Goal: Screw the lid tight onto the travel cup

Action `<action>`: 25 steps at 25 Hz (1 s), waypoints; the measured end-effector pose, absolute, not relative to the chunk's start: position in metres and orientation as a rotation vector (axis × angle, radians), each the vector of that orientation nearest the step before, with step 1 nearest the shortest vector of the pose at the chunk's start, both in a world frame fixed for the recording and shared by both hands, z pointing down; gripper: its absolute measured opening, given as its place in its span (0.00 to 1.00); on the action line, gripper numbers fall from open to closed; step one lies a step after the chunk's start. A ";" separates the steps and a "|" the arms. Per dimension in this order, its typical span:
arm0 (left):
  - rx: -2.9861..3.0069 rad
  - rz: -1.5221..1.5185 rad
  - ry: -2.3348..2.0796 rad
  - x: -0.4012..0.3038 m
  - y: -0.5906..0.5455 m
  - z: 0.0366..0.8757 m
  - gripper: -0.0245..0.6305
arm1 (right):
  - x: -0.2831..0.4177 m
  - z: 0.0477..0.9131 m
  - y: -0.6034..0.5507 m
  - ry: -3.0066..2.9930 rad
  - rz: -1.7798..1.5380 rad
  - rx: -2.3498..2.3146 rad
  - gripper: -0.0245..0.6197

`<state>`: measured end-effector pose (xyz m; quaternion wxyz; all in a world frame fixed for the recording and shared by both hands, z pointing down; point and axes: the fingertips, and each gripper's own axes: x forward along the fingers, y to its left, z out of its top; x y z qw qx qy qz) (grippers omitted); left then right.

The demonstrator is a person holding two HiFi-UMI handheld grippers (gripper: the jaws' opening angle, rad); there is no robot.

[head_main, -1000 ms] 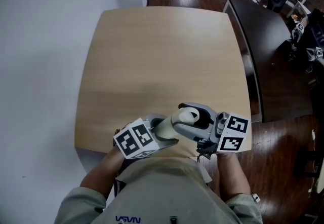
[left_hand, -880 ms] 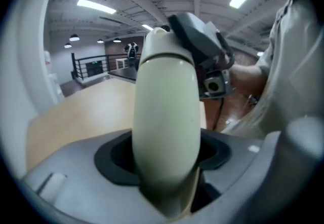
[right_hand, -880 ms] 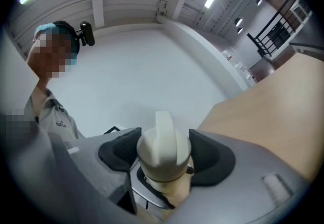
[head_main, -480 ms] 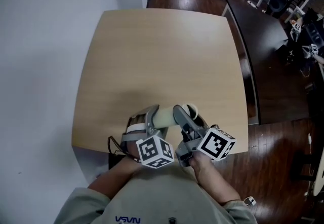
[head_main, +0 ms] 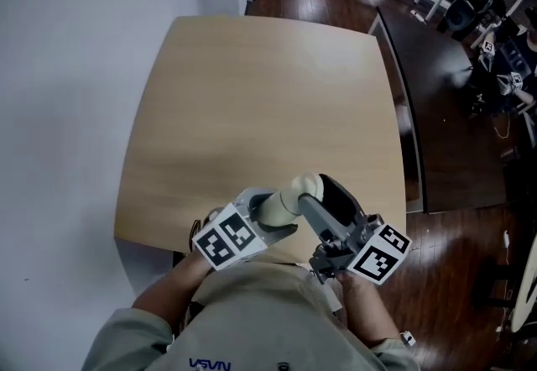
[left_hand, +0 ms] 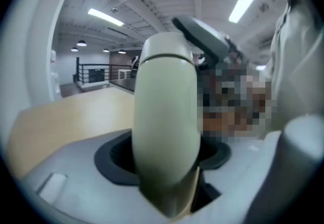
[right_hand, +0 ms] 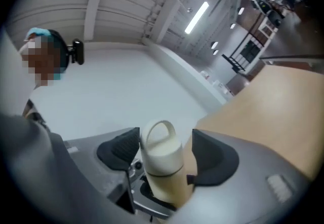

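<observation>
A cream travel cup (head_main: 281, 203) is held off the table near its front edge, tilted, with its lid (head_main: 309, 186) pointing up and right. My left gripper (head_main: 267, 211) is shut on the cup's body (left_hand: 164, 132). My right gripper (head_main: 323, 197) comes in from the right, a jaw on each side of the lid. In the right gripper view the loop-handled lid (right_hand: 161, 143) sits between the dark pads (right_hand: 119, 149) with a gap on the right side. These jaws have just been opening, and the lid is still between them.
The light wooden table (head_main: 252, 92) stretches away from me. A dark table (head_main: 445, 109) stands to its right on the dark wood floor. White floor or wall lies on the left. Chairs and people are at the far right (head_main: 495, 50).
Both hands swung together and apart again. The right gripper's marker cube has moved right and lower, the left one back to the left. The cup stays in the left gripper.
</observation>
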<state>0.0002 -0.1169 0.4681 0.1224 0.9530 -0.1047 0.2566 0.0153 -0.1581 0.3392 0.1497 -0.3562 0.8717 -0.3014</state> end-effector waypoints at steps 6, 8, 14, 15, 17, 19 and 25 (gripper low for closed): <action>2.759 0.459 0.369 -0.007 -0.057 0.411 0.52 | 0.011 0.294 -0.114 2.863 -0.560 -0.607 0.55; 2.740 0.425 0.534 -0.009 -0.041 0.400 0.52 | 0.007 0.286 -0.102 2.909 -0.525 -0.454 0.55; 2.651 0.333 0.831 -0.012 -0.021 0.374 0.52 | -0.019 0.260 -0.078 2.964 -0.450 -0.087 0.56; 2.637 0.319 0.851 -0.011 -0.020 0.369 0.52 | -0.021 0.258 -0.076 2.977 -0.436 -0.052 0.56; 2.616 0.305 0.873 -0.008 -0.017 0.364 0.52 | -0.025 0.256 -0.072 3.003 -0.435 -0.009 0.56; 2.608 0.315 0.883 -0.005 -0.015 0.364 0.52 | -0.026 0.256 -0.071 3.011 -0.436 0.007 0.56; 2.608 0.369 0.862 -0.003 -0.014 0.369 0.52 | -0.025 0.259 -0.071 3.004 -0.454 0.015 0.52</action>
